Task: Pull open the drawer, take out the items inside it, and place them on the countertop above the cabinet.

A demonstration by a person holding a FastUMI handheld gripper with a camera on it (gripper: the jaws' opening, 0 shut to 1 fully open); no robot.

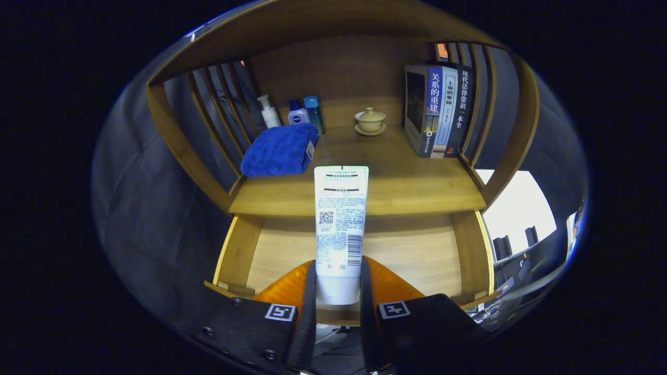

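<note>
We see the gripper point(337, 284) clamped on a white tube point(340, 229), both fingers pressing its cap end (tube pointing forward). It hangs above the open drawer point(417, 250), its far end over the countertop's point(411, 182) front edge. A blue towel point(279, 151) lies at the left edge.
</note>
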